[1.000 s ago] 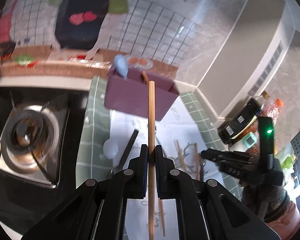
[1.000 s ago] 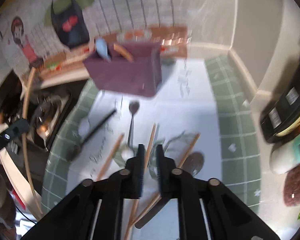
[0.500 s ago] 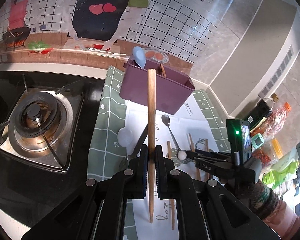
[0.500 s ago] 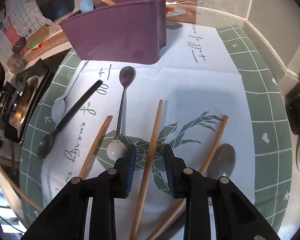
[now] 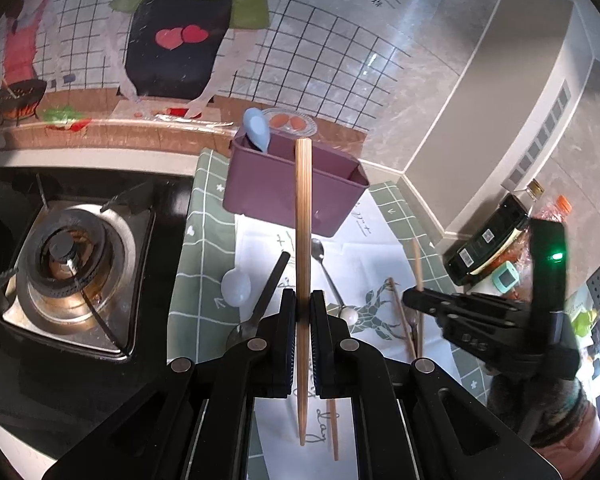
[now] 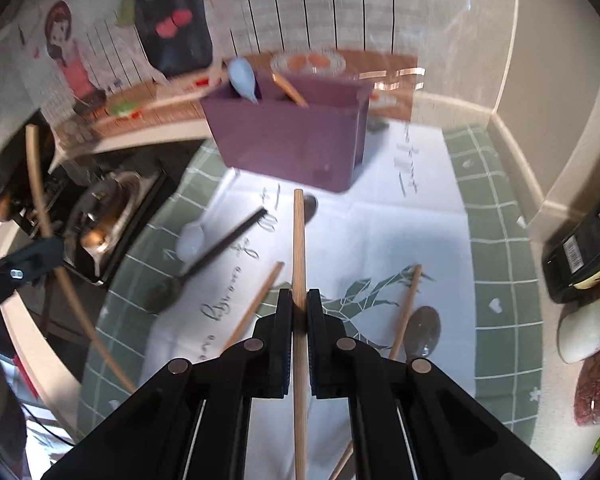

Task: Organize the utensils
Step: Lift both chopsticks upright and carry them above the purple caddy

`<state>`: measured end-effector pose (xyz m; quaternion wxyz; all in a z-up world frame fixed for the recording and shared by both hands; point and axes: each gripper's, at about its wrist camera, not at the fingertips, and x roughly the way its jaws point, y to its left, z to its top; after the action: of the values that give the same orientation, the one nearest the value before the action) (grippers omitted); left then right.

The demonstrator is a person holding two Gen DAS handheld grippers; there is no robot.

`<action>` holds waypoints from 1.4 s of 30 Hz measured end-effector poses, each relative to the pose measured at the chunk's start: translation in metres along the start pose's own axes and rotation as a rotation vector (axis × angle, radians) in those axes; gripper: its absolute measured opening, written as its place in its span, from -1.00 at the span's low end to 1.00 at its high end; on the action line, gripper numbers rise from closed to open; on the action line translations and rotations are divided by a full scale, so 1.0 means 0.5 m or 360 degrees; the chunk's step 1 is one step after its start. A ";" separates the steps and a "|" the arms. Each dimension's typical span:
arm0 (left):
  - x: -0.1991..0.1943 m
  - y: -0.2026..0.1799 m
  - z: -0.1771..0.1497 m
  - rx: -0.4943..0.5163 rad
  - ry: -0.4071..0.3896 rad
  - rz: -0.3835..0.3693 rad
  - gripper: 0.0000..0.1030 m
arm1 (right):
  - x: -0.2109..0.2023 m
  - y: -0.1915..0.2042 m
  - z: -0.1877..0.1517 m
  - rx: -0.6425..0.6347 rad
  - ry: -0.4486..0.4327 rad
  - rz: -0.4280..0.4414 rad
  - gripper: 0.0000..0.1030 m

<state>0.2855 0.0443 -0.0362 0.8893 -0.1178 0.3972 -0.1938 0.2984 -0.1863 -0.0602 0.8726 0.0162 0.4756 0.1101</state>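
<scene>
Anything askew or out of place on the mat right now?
Nothing damaged or spilled. Unsorted utensils lie scattered at odd angles on the green-and-white mat: wooden chopsticks, a black-handled spoon, a white plastic spoon. Each gripper holds one chopstick.

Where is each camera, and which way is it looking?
Left wrist: rides the left gripper, looking down along its chopstick to the purple holder; right gripper and sleeve show.
Right wrist: rides the right gripper, looking down its own chopstick; left gripper shows at left.
Shared: holder, black spoon, mat.
</scene>
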 end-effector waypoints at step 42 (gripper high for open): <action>0.100 -0.081 0.481 0.0375 -0.0617 0.0139 -0.87 | -0.163 -0.010 0.464 -0.0129 -0.0639 -0.0089 -0.88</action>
<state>0.4866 -0.0008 0.1033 0.9641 -0.0308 0.1981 -0.1739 0.4499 -0.1904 0.1334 0.9525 -0.0106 0.2875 0.0994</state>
